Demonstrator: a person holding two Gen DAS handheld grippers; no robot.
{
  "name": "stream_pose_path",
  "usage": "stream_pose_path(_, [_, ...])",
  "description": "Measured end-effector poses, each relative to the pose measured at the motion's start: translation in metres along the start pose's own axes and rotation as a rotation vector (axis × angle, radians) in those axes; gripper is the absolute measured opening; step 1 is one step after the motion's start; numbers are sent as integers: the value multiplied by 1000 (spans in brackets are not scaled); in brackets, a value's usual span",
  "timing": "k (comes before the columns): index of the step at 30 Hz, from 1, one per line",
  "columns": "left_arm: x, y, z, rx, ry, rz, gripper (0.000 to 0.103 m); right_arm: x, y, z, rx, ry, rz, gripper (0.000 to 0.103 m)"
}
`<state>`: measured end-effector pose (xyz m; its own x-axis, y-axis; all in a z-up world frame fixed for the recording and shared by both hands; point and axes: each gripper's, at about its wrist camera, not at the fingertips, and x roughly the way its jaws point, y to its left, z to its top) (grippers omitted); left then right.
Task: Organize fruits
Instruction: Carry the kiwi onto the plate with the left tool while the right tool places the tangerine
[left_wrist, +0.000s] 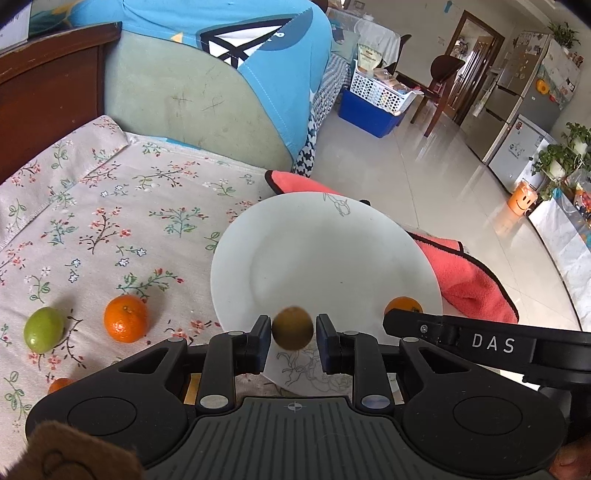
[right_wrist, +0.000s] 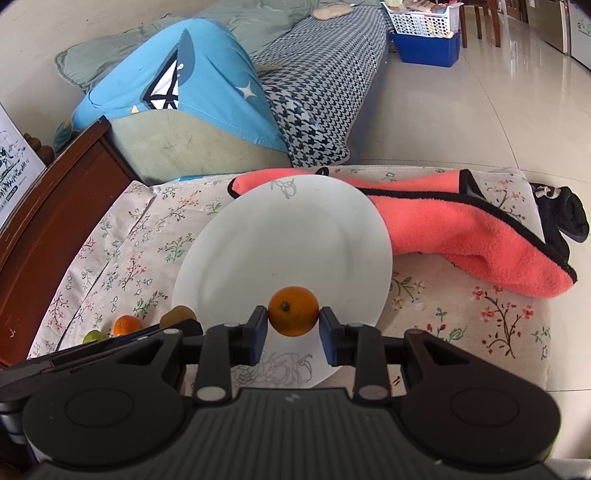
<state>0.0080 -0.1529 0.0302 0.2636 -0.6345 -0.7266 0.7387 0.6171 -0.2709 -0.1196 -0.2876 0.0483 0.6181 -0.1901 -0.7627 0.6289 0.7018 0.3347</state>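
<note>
My left gripper (left_wrist: 293, 332) clamps a brown fruit (left_wrist: 293, 327), my right gripper (right_wrist: 293, 325) an orange (right_wrist: 293, 311); beyond both jaws, the plate (right_wrist: 236, 236) is bare. 3 fruits wait on the cloth, left of my left jaws.

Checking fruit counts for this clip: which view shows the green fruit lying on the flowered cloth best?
The left wrist view: the green fruit lies whole and unobstructed on the cloth, beside an orange. In the right wrist view it is only a small sliver at the lower left, partly hidden behind the left gripper.
</note>
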Motion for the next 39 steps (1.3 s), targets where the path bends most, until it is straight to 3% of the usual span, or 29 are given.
stream_pose_path(5, [9, -4, 1, -10, 10, -15, 27, 3, -7, 2, 62, 15, 12, 34])
stream_pose_path(12, [4, -7, 4, -22, -26, -18, 50, -8, -16, 13, 119, -28, -1, 36])
stream_pose_path(16, [2, -3, 6, -32, -35, 11, 50, -11, -22, 17, 110, -62, -136, 36])
stream_pose_path(19, [4, 3, 5, -43, -32, 60, 50, -7, -32, 17, 138, -45, -183, 36])
stream_pose_path(31, [11, 19, -2, -58, 16, 167, 51, 17, -34, 16, 133, 25, -107, 30])
stream_pose_path(39, [10, 22, -4, -43, 21, 209, 53, 19, -25, 17, 79, 26, -114, 31])
